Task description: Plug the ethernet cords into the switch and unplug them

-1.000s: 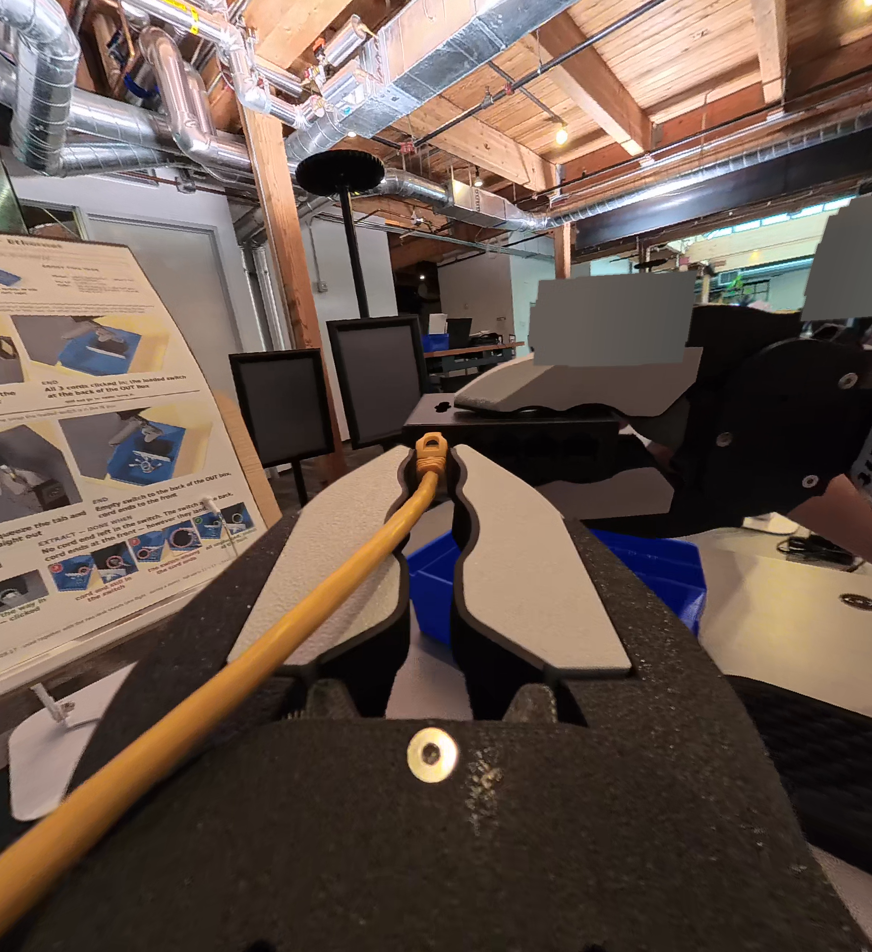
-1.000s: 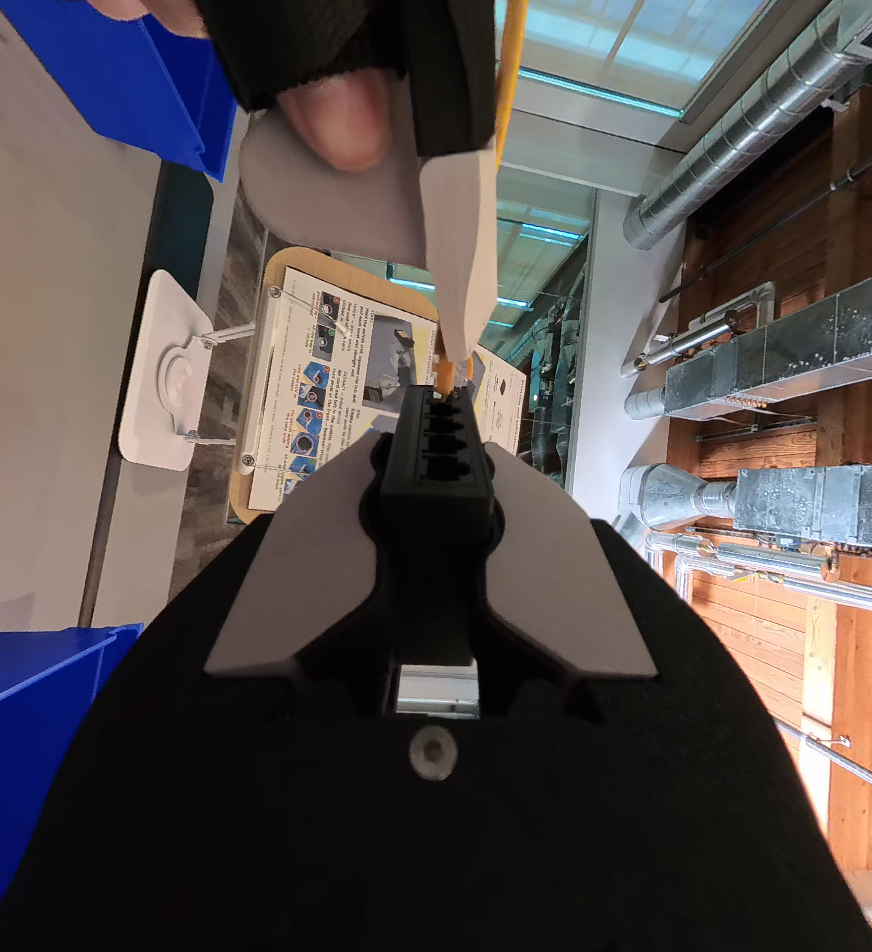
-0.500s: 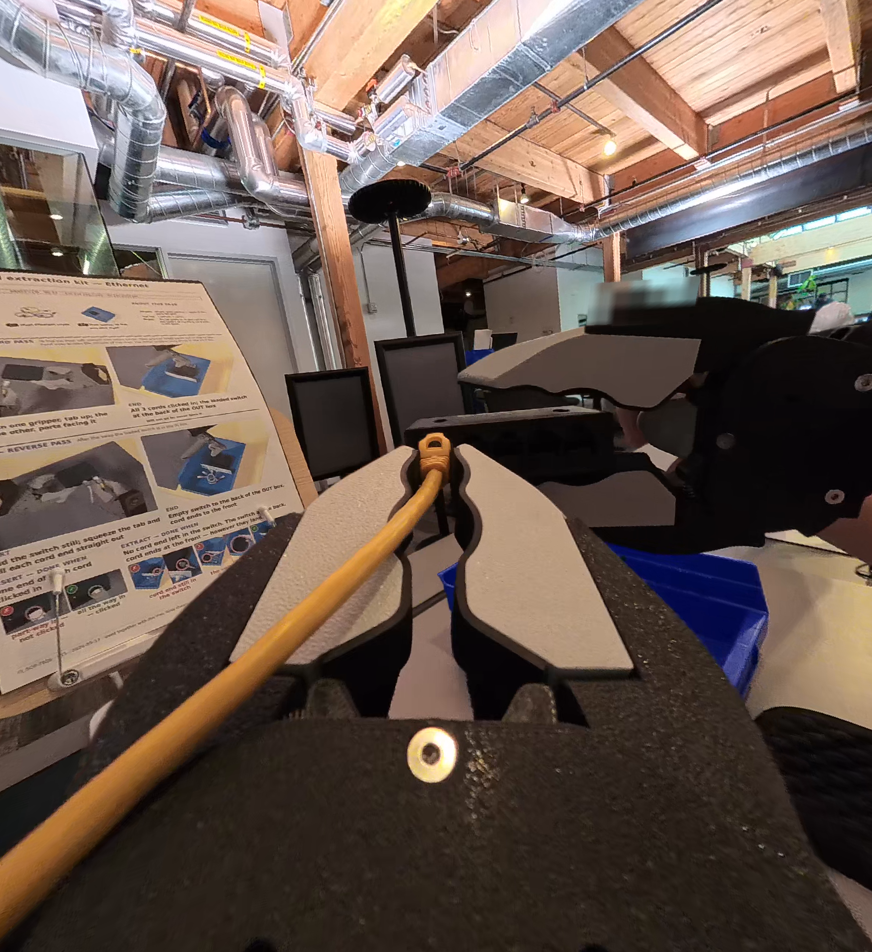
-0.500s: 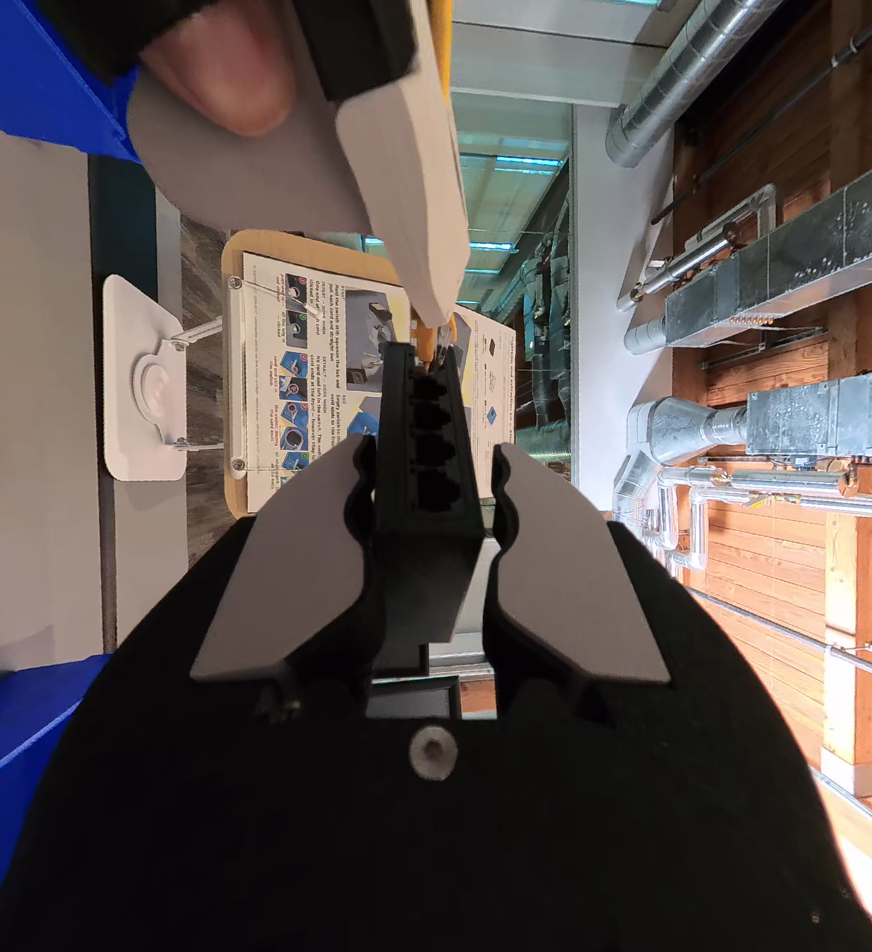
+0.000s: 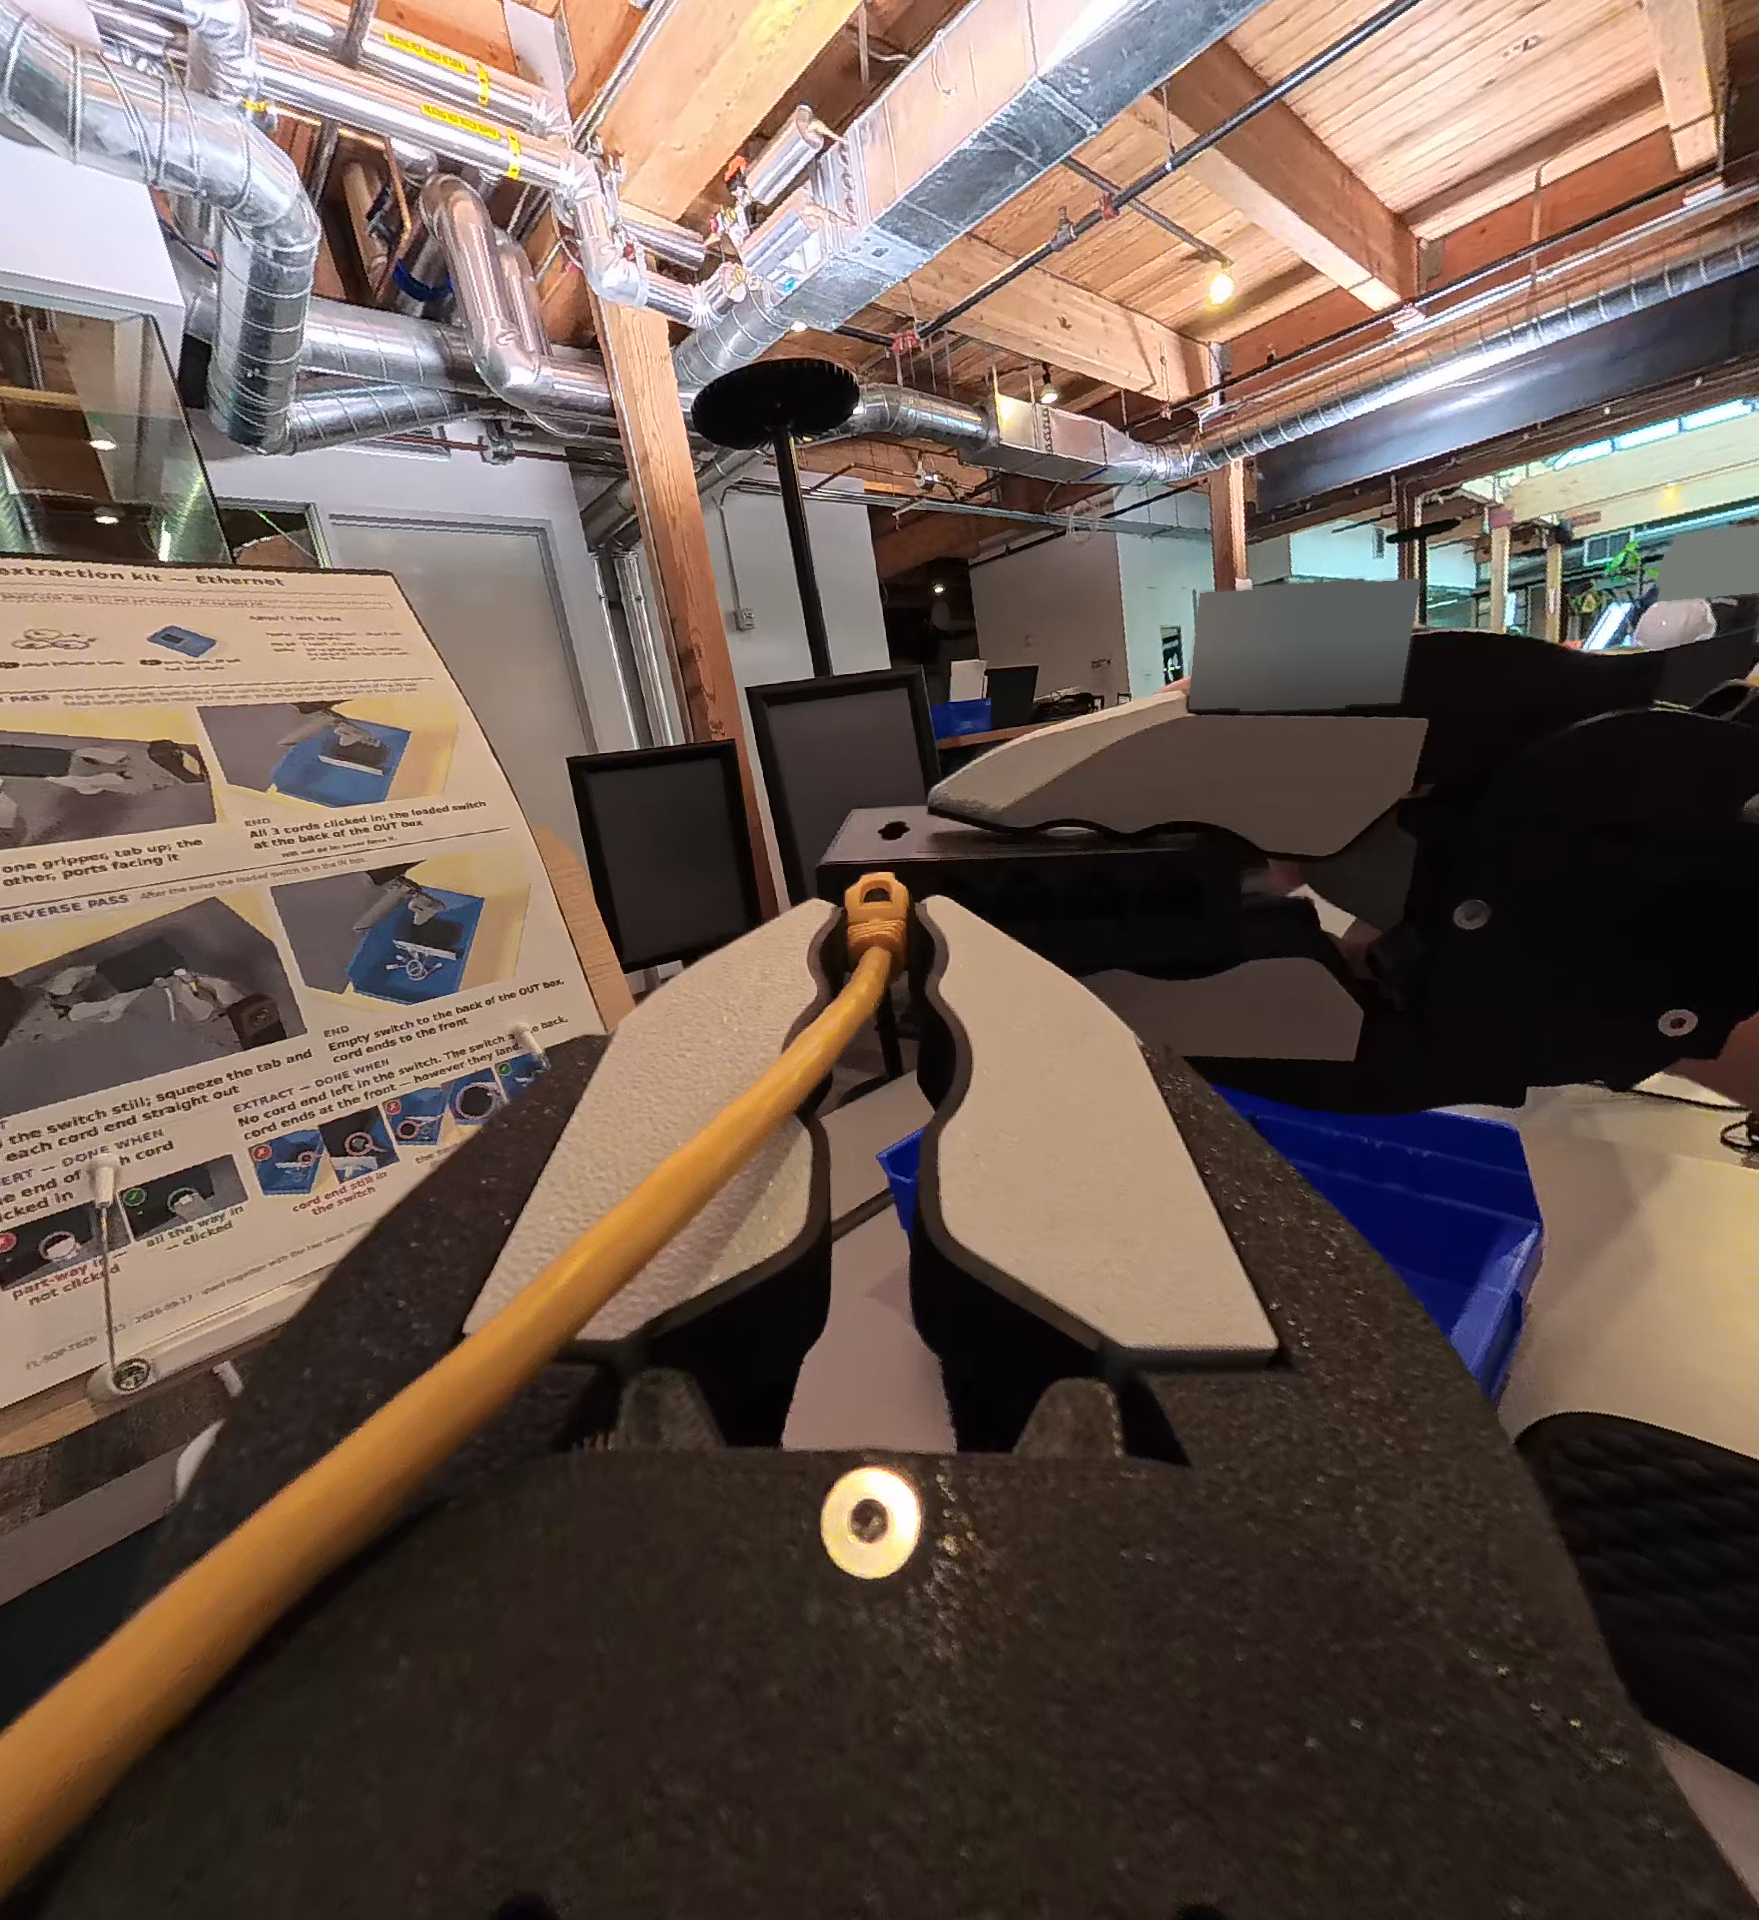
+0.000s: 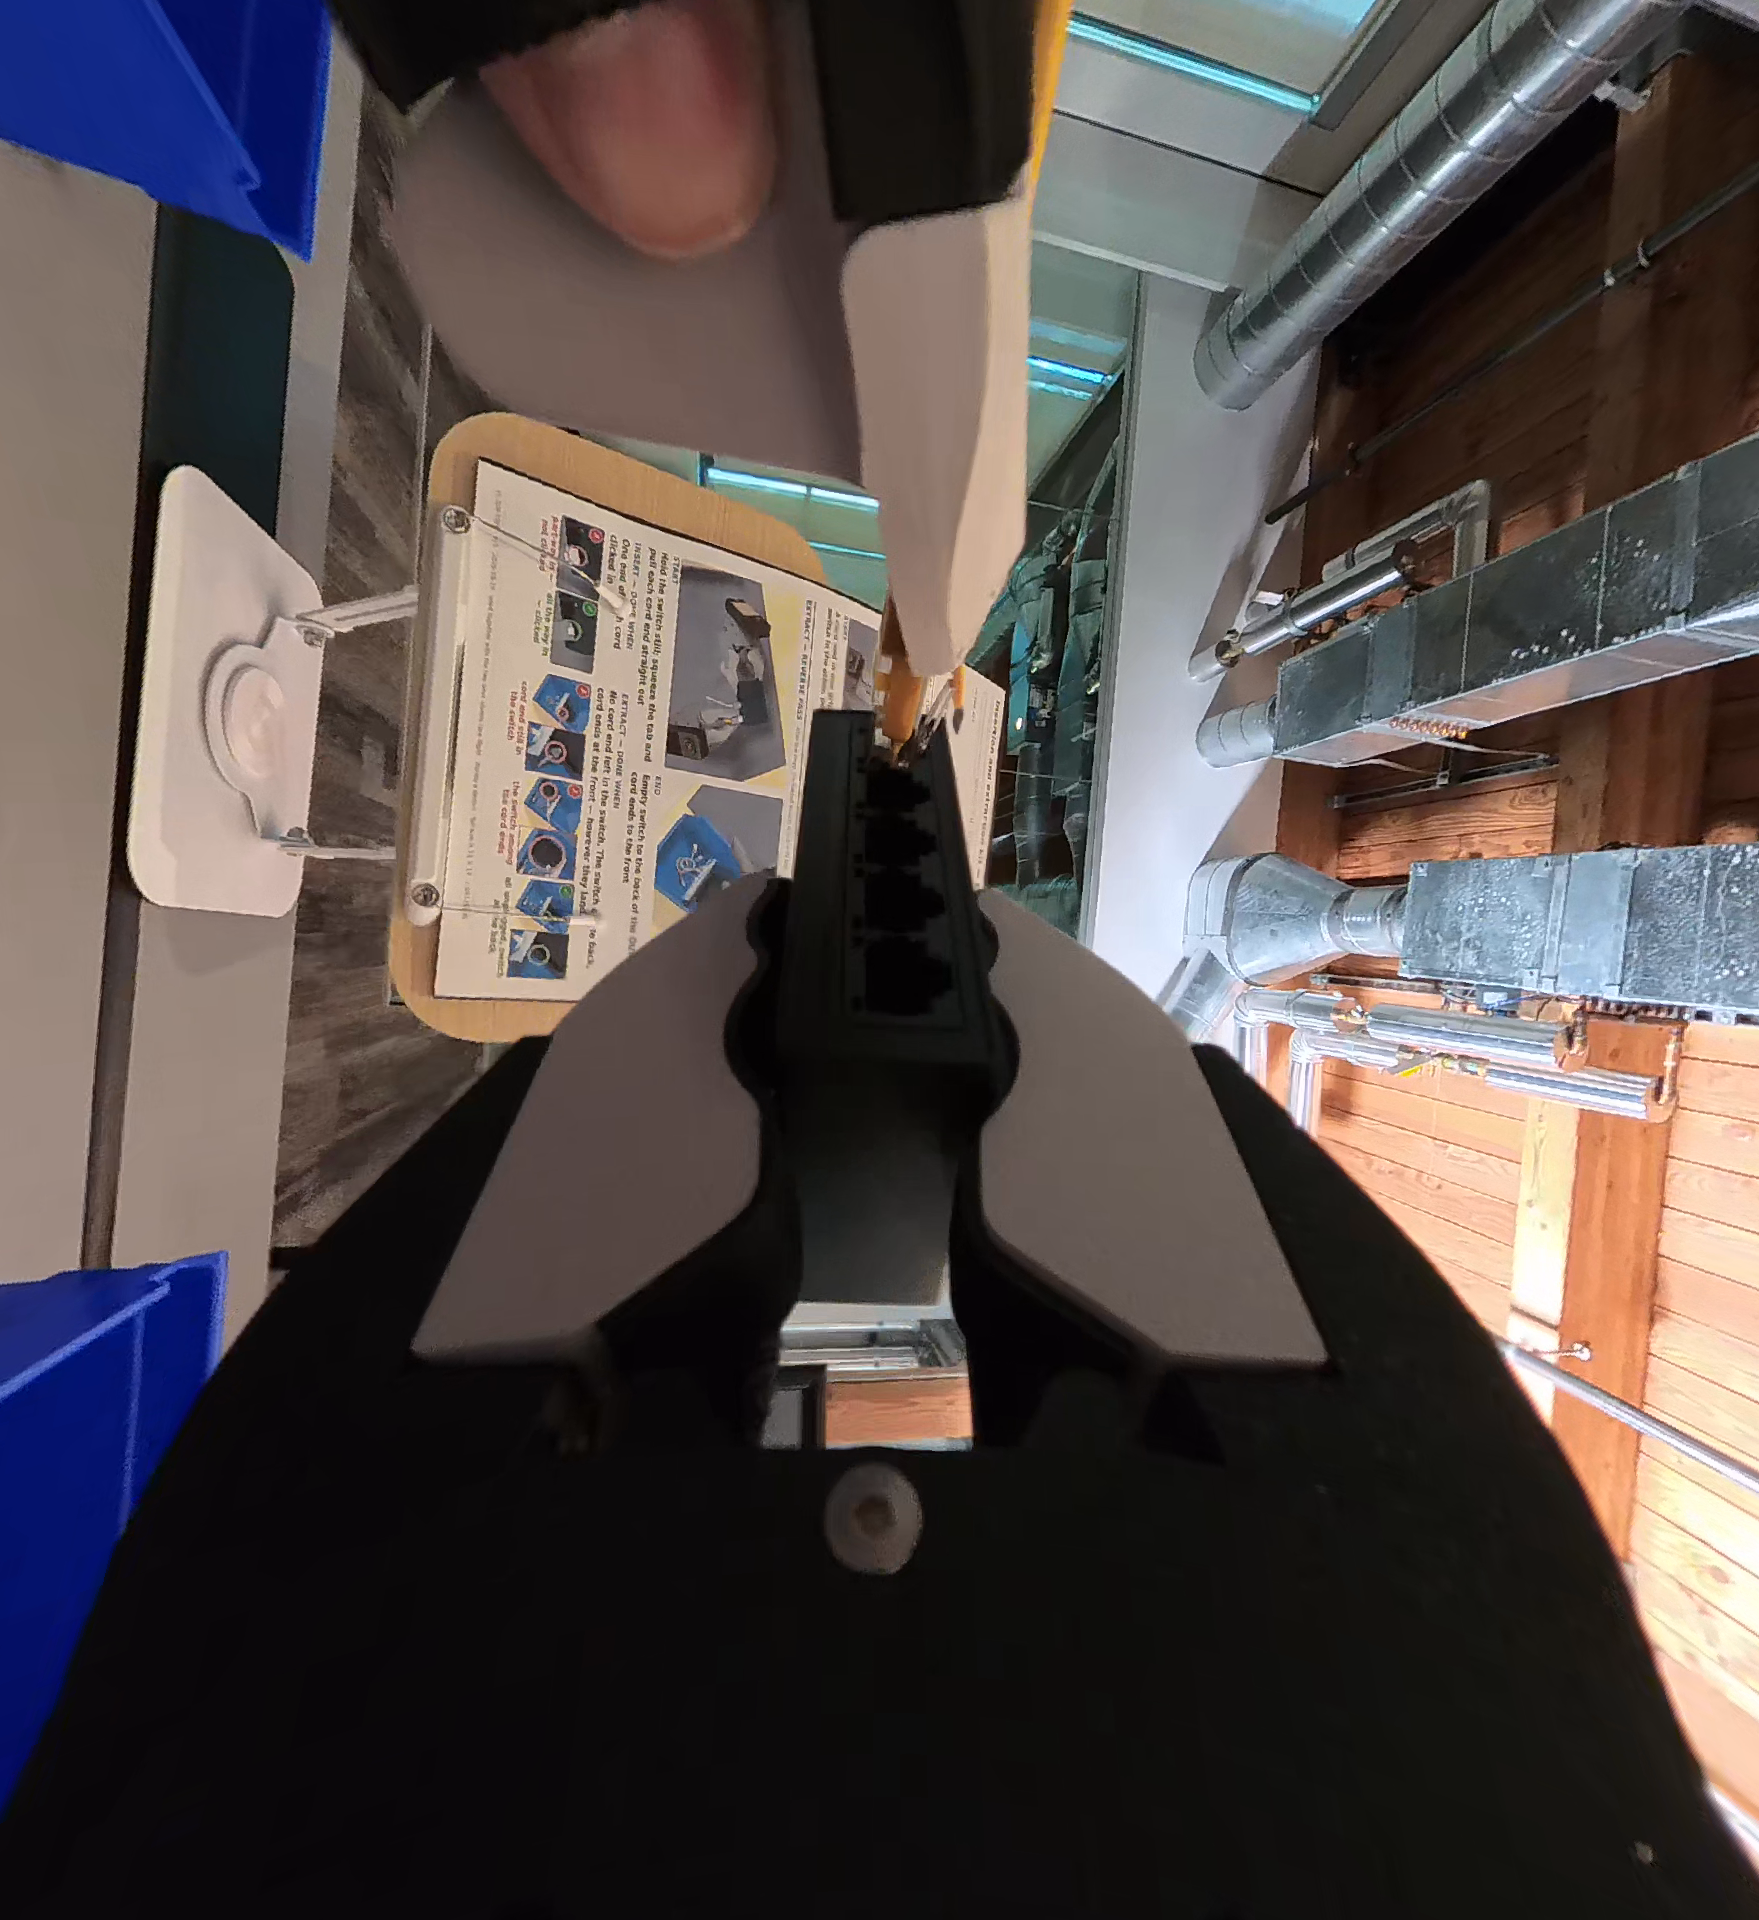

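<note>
Left tongs [image 5: 880,920] pinching yellow cord [image 5: 646,1195] plug at end port; right tongs [image 6: 880,997] clamped on switch [image 6: 890,883]. First insertion underway (seating unclear); other ports empty, unplugging left.

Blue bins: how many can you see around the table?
2 in the right wrist view: one blue bin at the top left corner, another at the lower left edge. More could sit out of frame.

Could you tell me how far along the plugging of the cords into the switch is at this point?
Done: the right tongs grip the black switch, ports facing out, and the left tongs clamp the yellow cord just behind its plug. In hand: the plug sits at the switch's far end port; whether it is seated is unclear. Left: the other ports look empty, then unplugging.
</note>
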Motion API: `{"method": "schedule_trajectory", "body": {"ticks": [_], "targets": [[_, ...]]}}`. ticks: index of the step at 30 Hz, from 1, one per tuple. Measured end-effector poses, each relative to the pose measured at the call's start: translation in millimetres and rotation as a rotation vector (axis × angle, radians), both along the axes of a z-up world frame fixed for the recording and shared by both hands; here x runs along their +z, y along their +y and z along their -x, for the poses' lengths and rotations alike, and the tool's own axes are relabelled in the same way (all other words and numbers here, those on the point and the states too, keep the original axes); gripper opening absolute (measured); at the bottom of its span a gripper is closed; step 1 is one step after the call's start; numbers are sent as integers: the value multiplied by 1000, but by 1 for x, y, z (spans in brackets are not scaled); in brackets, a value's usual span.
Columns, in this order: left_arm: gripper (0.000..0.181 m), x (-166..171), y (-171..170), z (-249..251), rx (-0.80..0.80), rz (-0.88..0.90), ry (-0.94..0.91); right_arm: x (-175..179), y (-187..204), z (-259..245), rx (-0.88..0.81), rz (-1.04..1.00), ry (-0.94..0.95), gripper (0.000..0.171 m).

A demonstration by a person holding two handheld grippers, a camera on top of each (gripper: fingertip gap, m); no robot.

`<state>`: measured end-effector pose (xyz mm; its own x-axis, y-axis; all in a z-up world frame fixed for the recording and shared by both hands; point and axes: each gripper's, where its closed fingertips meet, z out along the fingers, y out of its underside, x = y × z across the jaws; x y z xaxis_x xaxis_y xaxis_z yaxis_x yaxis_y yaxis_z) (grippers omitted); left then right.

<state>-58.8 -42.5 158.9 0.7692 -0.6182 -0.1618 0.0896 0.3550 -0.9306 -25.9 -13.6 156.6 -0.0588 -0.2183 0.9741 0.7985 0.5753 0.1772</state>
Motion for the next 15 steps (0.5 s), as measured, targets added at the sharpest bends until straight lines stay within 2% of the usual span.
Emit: {"method": "schedule_trajectory", "body": {"ticks": [6,10,15], "targets": [[11,-4,2,-3,-60,-14,-102,-5,-3,0,19,7,-57,29],[11,-15,6,-2,-121,-41,-228,-12,-1,2,-1,-2,-179,29],[11,-20,9,-1,-114,-59,-294,-17,1,4,-6,25,-279,29]]}}
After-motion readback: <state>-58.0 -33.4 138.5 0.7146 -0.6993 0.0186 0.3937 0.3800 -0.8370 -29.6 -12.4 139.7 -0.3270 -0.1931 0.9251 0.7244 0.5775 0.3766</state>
